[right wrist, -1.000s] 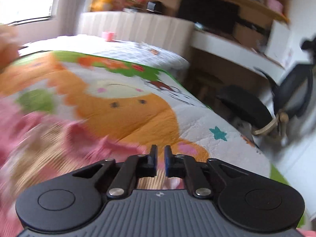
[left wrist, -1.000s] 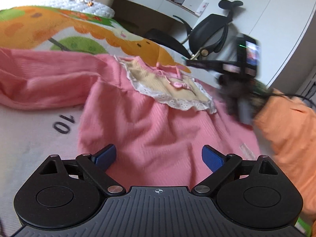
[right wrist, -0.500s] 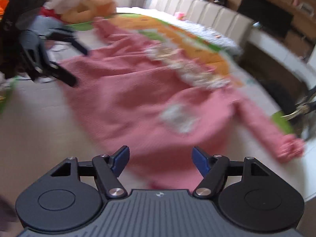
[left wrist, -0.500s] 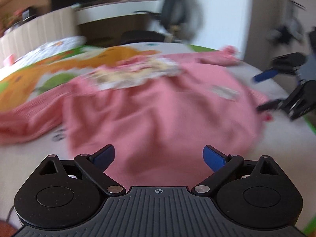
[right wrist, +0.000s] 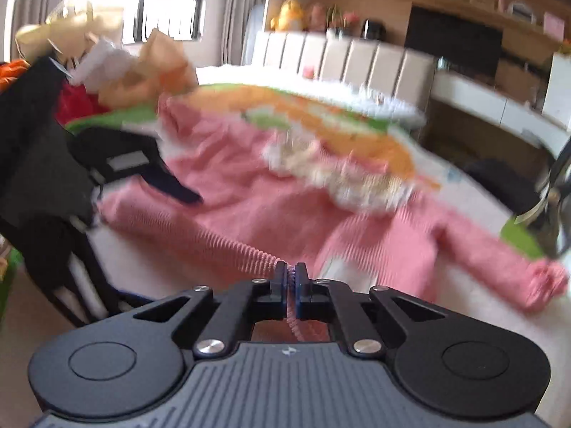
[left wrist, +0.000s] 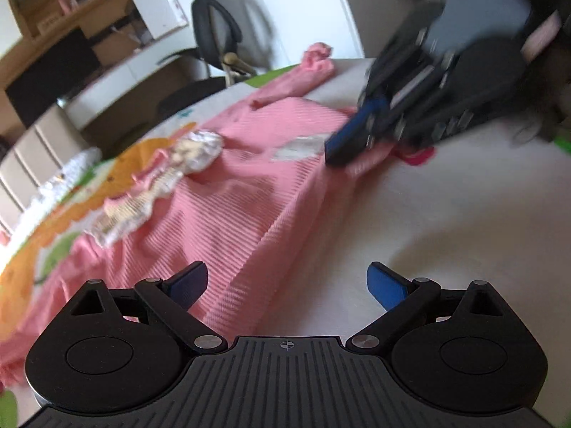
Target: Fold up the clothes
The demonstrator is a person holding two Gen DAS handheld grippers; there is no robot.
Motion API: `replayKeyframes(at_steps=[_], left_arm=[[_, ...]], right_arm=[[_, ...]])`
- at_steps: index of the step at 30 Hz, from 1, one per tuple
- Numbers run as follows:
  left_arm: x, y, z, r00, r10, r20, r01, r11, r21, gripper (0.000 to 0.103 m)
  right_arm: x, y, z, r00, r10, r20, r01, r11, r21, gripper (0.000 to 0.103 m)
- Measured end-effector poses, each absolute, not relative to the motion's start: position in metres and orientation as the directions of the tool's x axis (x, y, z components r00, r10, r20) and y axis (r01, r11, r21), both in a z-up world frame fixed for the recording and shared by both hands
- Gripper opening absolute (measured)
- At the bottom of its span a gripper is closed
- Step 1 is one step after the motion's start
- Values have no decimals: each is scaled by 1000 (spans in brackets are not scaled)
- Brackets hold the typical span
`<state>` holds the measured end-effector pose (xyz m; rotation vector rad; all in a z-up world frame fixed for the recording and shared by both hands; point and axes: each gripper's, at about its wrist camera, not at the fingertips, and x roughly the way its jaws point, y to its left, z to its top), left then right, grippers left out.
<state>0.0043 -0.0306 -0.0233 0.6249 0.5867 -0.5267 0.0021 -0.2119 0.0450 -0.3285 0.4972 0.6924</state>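
Note:
A pink ribbed top (left wrist: 249, 192) with a lace collar (left wrist: 192, 153) lies spread on the bed, one sleeve (right wrist: 499, 260) reaching to the right. My right gripper (right wrist: 291, 278) has its jaws closing tight, and the ribbed hem of the pink top (right wrist: 249, 192) is pinched between the pads. The left wrist view shows that right gripper (left wrist: 342, 146), blurred, at the hem's far corner. My left gripper (left wrist: 287, 285) is open with nothing in it. It hangs over the near hem edge, one finger above pink cloth, the other above bare sheet.
The white bed sheet (left wrist: 446, 214) spreads to the right of the top. A cartoon blanket (right wrist: 321, 114) lies behind it. A pile of clothes (right wrist: 117, 71) sits at the bed's far left. An office chair (left wrist: 225, 25) and a desk stand beyond the bed.
The right gripper stood open over the top half a second ago and is now shut on its hem. The left gripper has rolled and swung across to the hem's edge, still open.

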Motion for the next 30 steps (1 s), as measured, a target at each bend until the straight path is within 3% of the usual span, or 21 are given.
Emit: replayKeyframes(at_steps=[1,2,4,6,8,9,13,16,20,21,22,30], left_arm=[[10,-32,-22,727,-266,-633,598,699,392,86],[18,-31,-17,737,-260,-623,583,711,393,43],[32,-30,-8,759,-247,-603,553,734,395,12],[47,-20,11,780,-253,-572,513,783,352,12],[61,-5,34,806,-256,-533,461,837,295,9],[66,3,46,821,-256,-511,437,857,273,8],[76,20,79,856,-266,-443,390,896,215,8],[78,21,89,860,-280,-426,389,900,194,8],[79,21,89,850,-300,-433,406,897,177,9],[79,21,87,846,-305,-437,410,896,169,9],[79,21,86,843,-308,-440,412,897,162,9],[80,31,81,841,-302,-450,398,908,133,9]], right_arm=[[-1,-213,52,670,530,-520,-678,722,-138,4],[-4,-214,59,678,536,-503,-680,718,-152,4],[-18,-214,72,693,565,-447,-693,694,-198,4],[-31,-214,84,627,653,-424,-765,618,-180,9],[-41,-202,83,575,675,-462,-808,558,-191,32],[-42,-192,77,559,663,-497,-819,537,-204,35],[-21,-151,38,509,586,-630,-836,512,-200,36],[1,-127,21,475,587,-655,-847,508,-159,36],[24,-111,1,531,568,-629,-827,509,-238,39],[32,-111,2,508,575,-641,-828,530,-180,36],[41,-112,5,480,586,-653,-824,556,-107,2],[5,-125,17,263,697,-667,-893,437,106,2]])
